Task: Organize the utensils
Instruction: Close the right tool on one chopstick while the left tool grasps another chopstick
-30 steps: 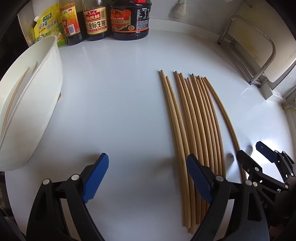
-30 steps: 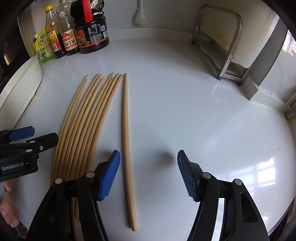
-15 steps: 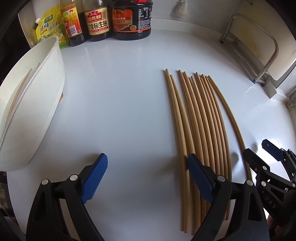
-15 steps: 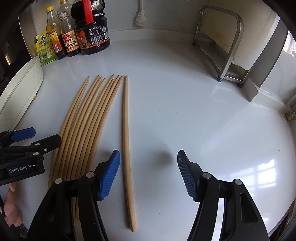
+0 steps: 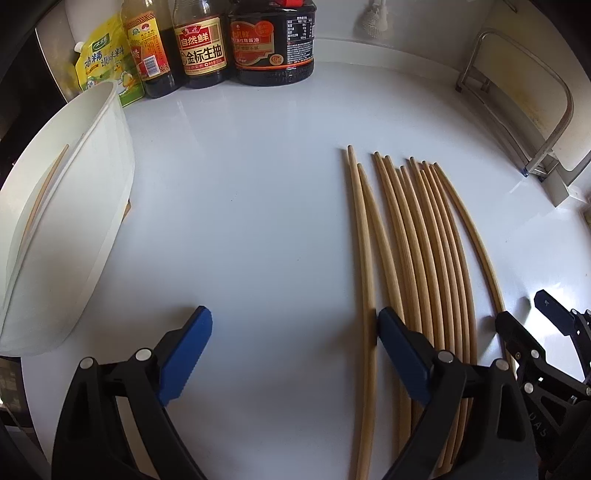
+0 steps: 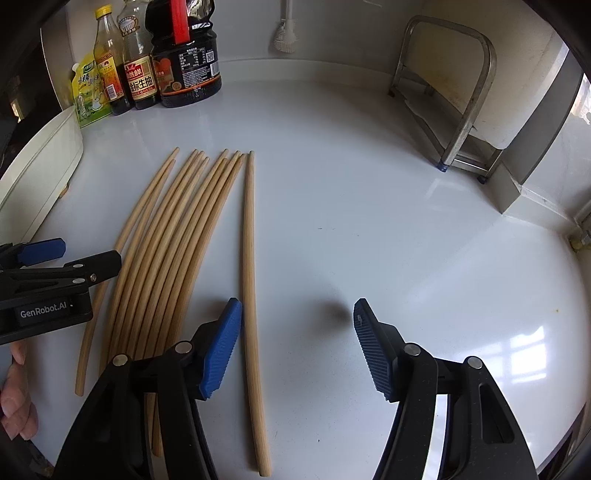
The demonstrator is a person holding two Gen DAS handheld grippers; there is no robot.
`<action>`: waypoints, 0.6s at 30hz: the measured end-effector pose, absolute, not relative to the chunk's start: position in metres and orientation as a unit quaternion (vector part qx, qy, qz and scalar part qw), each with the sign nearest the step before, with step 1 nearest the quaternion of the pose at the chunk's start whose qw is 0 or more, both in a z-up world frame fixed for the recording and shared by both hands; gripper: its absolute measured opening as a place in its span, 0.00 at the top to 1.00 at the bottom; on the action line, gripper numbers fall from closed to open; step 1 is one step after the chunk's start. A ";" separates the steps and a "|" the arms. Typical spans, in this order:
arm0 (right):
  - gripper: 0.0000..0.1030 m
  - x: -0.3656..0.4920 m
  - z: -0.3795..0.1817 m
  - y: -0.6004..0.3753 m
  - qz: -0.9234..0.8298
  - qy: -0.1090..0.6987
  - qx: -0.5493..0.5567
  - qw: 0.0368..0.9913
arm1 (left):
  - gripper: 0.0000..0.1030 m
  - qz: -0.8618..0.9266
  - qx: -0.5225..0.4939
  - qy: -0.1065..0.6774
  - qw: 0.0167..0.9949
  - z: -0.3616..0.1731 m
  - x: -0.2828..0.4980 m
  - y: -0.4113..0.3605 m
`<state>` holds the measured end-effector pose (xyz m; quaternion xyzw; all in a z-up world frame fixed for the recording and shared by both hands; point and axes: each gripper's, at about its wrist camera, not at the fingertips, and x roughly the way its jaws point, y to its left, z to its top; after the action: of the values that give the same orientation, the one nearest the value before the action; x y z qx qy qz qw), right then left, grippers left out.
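Several wooden chopsticks [image 5: 417, 258] lie side by side on the white counter [image 5: 240, 221]. My left gripper [image 5: 291, 325] hovers open at their left edge. The leftmost chopstick [image 5: 364, 258] lies just inside its right finger, untouched. In the right wrist view one chopstick [image 6: 249, 258] lies apart from the bundle [image 6: 166, 258]. My right gripper [image 6: 295, 310] is open around this lone stick, which runs close to the left pad. A white container [image 5: 74, 221] at the left holds one chopstick [image 5: 44, 192].
Sauce bottles [image 5: 199, 44] and a yellow pouch [image 5: 99, 62] stand along the back wall. A metal rack [image 6: 454, 103] sits at the back right. A brush [image 6: 284, 29] hangs on the wall. A hand [image 6: 14, 406] shows at the lower left.
My left gripper's jaws have spread slightly wider, so the leftmost chopstick now lies just inside the right finger. The right gripper has stayed still.
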<state>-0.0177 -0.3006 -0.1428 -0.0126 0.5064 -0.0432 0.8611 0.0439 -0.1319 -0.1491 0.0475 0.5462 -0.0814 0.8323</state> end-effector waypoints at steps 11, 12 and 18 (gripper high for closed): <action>0.79 -0.011 -0.143 -0.285 0.004 0.506 -0.021 0.862 | 0.58 -0.111 0.068 0.538 0.833 -0.140 0.040 -0.148; 0.83 -0.010 -0.143 -0.284 0.004 0.507 -0.022 0.862 | 0.72 -0.115 0.070 0.539 0.832 -0.139 0.040 -0.150; 0.94 -0.010 -0.143 -0.290 0.006 0.514 0.007 0.857 | 0.93 -0.131 0.059 0.551 0.822 -0.139 0.040 -0.147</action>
<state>-0.0097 -0.2896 -0.1425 0.0071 0.5144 0.0057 0.8575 0.0404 -0.1470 -0.1386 0.0586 0.5511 -0.1308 0.8221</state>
